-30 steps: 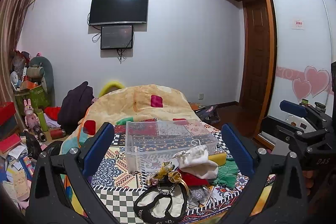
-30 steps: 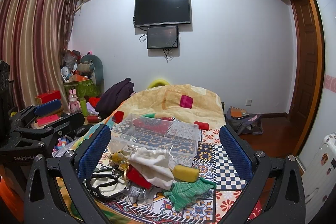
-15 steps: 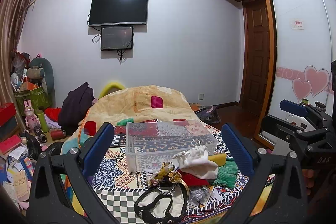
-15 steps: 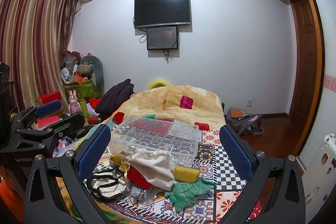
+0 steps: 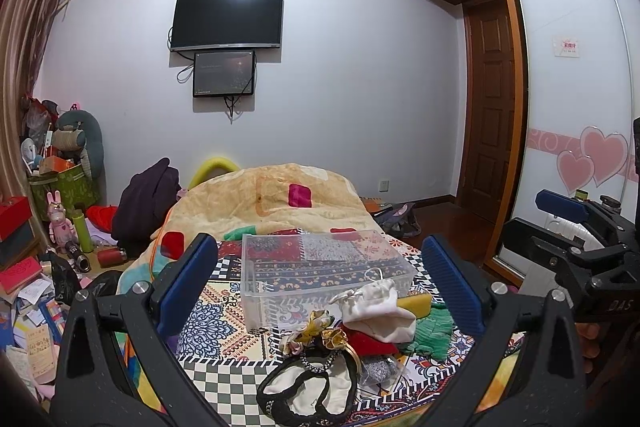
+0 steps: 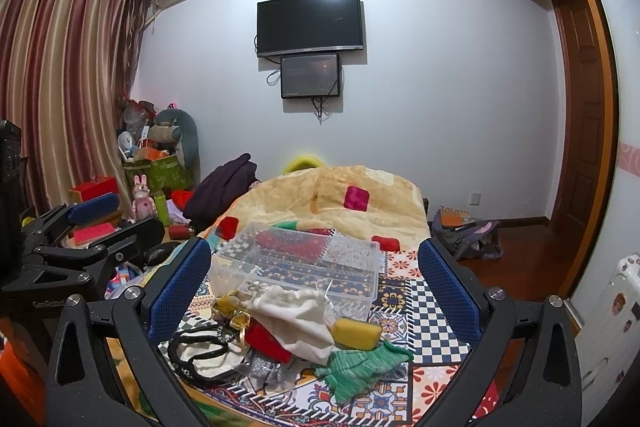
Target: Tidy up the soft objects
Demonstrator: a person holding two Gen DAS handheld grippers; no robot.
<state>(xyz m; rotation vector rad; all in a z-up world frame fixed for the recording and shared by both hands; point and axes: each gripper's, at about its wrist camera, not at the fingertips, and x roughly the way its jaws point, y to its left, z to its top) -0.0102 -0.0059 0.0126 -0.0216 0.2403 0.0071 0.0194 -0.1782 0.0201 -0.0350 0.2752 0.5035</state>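
Observation:
A heap of soft things lies on the patterned bed cover in front of a clear plastic box (image 5: 320, 269) (image 6: 304, 263). In it are a white drawstring pouch (image 5: 380, 311) (image 6: 296, 319), a yellow sponge (image 6: 357, 333), a green knitted cloth (image 6: 360, 365) (image 5: 434, 331), a red piece (image 6: 266, 341), a gold scrunchie (image 5: 320, 329) and a black-and-white pouch (image 5: 308, 387) (image 6: 204, 349). My left gripper (image 5: 320, 283) is open and empty, held back from the heap. My right gripper (image 6: 314, 279) is open and empty, likewise short of the heap. Each gripper shows at the edge of the other's view.
A yellow quilt (image 5: 272, 199) is bunched on the bed behind the box. Clutter, toys and boxes fill the floor at the left (image 5: 60, 227). A bag (image 6: 468, 231) lies on the floor at the right, near the wooden door (image 5: 492, 115).

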